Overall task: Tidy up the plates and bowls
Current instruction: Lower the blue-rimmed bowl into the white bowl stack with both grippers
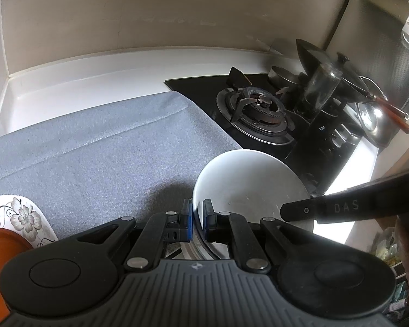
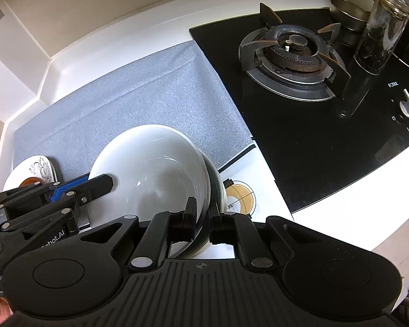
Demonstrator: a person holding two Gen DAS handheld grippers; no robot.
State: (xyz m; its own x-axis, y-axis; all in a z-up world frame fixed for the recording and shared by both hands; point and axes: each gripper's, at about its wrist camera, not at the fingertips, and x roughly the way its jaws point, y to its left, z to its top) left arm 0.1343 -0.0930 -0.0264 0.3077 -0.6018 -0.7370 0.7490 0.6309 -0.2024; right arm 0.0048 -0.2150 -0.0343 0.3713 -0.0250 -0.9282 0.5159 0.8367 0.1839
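Two grippers, one white bowl, over a grey mat beside the stove.

Largest first: grey mat [image 2: 150,95] across the counter, stove [image 2: 300,54] at 2 o'clock. White bowl [image 2: 155,169] tilted above the mat's near edge, pinched at opposite rims: left gripper [image 1: 197,216] clamped on the rim at 9 o'clock, right gripper [image 2: 203,215] clamped on the rim at 5 o'clock. Glazed, stiff, likely heavy, slippery and breakable; best held on the rim, as now, and lowered gently. Flowered plate [image 1: 21,218] at 8 o'clock, an orange dish [image 1: 0,248] on it.
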